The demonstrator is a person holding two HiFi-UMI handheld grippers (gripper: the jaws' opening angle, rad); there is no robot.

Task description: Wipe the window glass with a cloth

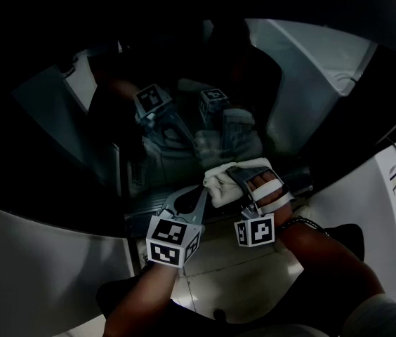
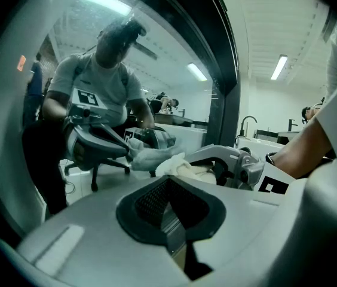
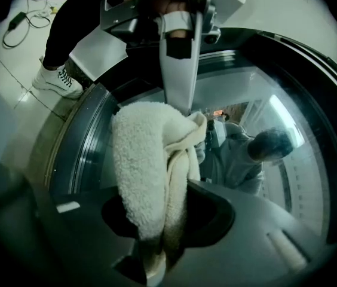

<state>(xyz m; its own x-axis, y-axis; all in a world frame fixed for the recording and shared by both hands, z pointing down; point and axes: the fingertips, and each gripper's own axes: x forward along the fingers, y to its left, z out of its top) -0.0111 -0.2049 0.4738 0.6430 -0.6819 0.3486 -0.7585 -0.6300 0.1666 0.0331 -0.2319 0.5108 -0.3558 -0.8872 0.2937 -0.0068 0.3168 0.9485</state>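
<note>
White cloth [image 3: 138,172] inside right claw [image 3: 156,247]

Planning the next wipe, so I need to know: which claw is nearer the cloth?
Right. The right claw is shut on the cloth at the window glass. The left claw, shut and empty, sits just left of the cloth in the head view.

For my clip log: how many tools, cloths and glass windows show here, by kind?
Tools: 2 (left tool, right tool)
Cloth: 1
Window glass: 1
Total: 4
</note>
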